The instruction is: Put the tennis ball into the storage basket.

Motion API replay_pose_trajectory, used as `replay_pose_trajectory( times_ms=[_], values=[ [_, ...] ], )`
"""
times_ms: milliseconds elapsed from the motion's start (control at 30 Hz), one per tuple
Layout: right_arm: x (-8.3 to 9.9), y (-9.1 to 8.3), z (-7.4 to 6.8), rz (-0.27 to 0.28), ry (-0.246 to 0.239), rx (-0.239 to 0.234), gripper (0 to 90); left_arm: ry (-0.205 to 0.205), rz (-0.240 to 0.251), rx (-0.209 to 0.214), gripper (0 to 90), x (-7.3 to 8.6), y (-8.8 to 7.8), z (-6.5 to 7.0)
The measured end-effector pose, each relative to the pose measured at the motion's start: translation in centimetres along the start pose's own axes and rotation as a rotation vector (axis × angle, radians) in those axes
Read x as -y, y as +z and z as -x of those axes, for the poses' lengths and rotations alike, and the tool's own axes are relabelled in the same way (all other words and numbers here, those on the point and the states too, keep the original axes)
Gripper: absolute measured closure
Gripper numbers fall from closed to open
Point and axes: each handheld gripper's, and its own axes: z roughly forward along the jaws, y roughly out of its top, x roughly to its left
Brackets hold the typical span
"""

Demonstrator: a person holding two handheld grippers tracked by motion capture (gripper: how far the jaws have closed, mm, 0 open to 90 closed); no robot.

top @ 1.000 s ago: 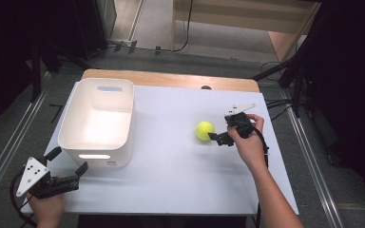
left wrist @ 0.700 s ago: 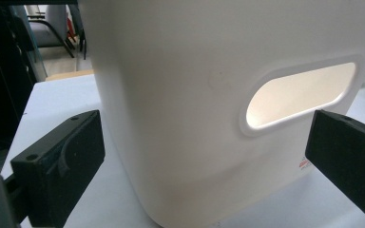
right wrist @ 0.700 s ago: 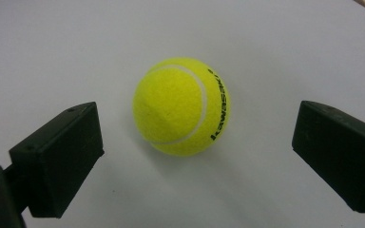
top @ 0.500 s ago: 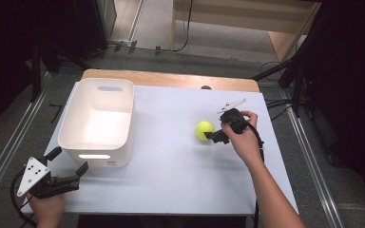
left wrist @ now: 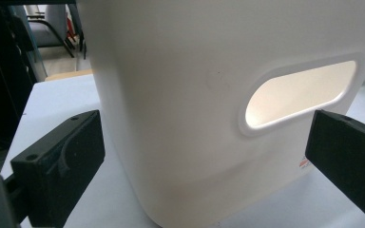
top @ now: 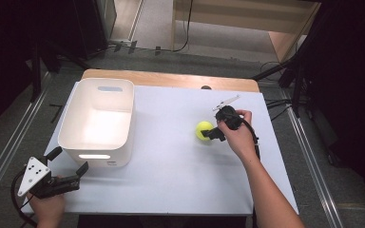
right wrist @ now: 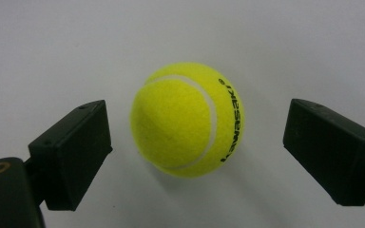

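Tennis ball (top: 203, 130) sits on table (top: 171, 166) right of centre, nearer right edge, well apart from white bin (top: 97, 121) at left side. Right gripper (top: 210, 134) straddles ball: jaws just been closing, ball between them, gaps both sides, pads not yet touching. Ball round, no axis to align. Left gripper (top: 67, 161) spread, idle near front left corner, facing bin wall.

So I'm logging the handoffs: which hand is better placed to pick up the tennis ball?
Right. The right gripper has its open jaws either side of the tennis ball, closing in. The left gripper sits by the white bin.
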Motion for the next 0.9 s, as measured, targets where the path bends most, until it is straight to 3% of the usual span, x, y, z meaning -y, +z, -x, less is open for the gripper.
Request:
replay_pose_trajectory(
  times_ms=[400,900],
  values=[
    [-0.6,1.8,-0.1,-0.088,-0.007,-0.015,7.7,0.001,0.000,0.002,0.0,0.0,0.0,0.0],
    [-0.9,3.2,0.1,-0.126,0.008,-0.047,8.0,0.000,-0.001,0.002,0.0,0.0,0.0,0.0]
  ],
)
